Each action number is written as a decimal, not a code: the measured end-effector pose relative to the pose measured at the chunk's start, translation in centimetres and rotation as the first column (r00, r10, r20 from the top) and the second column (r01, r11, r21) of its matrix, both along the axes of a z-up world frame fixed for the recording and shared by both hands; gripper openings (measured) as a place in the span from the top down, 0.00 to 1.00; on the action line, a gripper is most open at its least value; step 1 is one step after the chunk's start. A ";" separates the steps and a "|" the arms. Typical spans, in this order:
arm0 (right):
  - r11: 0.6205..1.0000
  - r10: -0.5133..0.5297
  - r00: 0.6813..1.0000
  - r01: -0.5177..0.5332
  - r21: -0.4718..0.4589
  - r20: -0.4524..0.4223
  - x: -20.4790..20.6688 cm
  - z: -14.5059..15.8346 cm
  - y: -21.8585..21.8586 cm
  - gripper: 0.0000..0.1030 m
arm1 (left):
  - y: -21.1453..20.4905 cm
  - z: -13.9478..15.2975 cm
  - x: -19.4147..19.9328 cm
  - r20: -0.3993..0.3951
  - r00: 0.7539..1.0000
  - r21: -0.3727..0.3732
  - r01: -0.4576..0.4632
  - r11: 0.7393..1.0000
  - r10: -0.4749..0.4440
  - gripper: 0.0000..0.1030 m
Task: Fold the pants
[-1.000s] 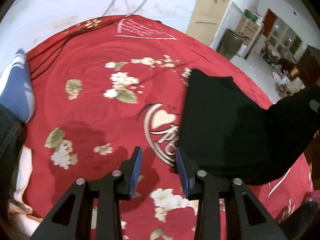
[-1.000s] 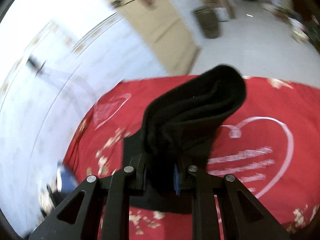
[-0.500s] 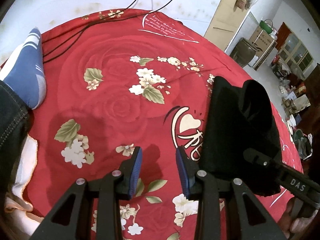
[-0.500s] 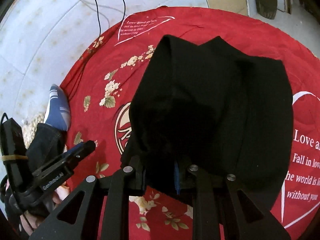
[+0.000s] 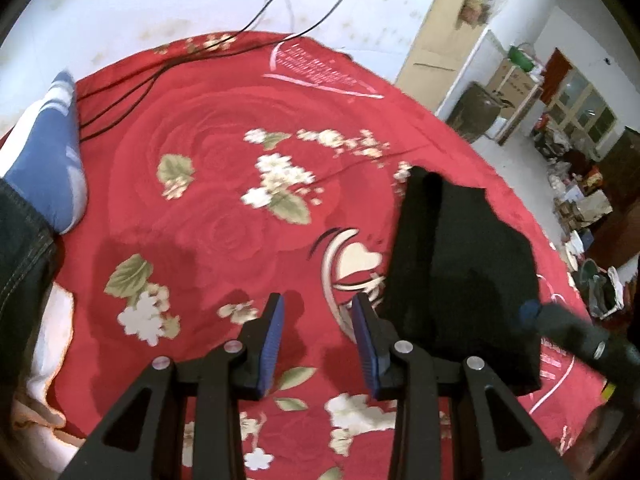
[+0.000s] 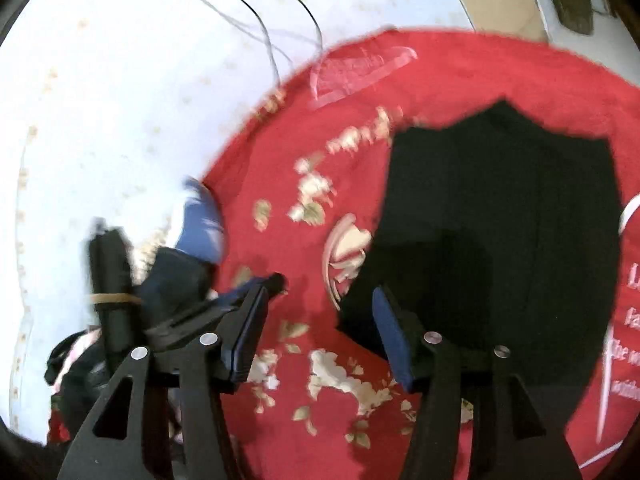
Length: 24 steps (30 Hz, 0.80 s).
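The black pants (image 5: 460,272) lie folded in a flat stack on the red flowered blanket (image 5: 220,200), also seen in the right wrist view as the pants (image 6: 500,240). My left gripper (image 5: 318,314) hovers open over bare blanket, just left of the stack, with nothing between its pads. My right gripper (image 6: 320,300) has its jaws opening; nothing is between them, and its right finger stands at the stack's near left corner. One right finger (image 5: 568,332) shows over the stack's near right edge. The left gripper's finger (image 6: 276,280) sits close beside the right gripper's left finger.
A blue and white cushion (image 5: 52,160) lies at the blanket's left edge, beside denim cloth (image 5: 20,260). Black cables (image 5: 120,108) trail over the far left corner from the white wall. Furniture and clutter (image 5: 568,152) stand on the floor to the right.
The right gripper let go of the bunched black pants and its jaws spread; the pants now lie flat and folded. The right gripper swung left and down. The left gripper stayed open in place.
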State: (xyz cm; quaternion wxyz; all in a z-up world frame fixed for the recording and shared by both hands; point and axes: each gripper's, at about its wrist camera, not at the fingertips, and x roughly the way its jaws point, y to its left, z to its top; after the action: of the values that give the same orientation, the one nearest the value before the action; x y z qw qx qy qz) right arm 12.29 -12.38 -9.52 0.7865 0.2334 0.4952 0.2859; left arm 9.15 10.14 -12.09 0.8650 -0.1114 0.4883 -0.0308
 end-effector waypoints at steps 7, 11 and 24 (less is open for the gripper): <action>0.951 -0.236 0.972 0.227 -0.208 -0.018 0.6 -2.7 -6.7 0.78 | -4.5 1.4 0.7 0.053 0.988 -0.005 0.146 0.989 -0.146 0.62; 0.961 -0.176 0.977 0.145 -0.235 -0.117 1.2 -5.8 -6.6 0.79 | -7.2 1.4 2.1 0.050 0.977 0.013 0.209 0.978 -0.210 0.62; 0.925 -0.302 0.953 0.286 -0.251 -0.027 6.3 -4.8 -11.6 0.78 | -13.2 -0.4 10.6 0.061 0.939 0.102 0.332 0.938 -0.339 0.62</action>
State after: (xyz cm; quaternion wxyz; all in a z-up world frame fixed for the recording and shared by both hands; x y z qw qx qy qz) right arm 18.57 -23.98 -14.30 0.8267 0.2159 0.5111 0.0939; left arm 19.78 -3.06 -12.46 0.8695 0.0139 0.4672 -0.1599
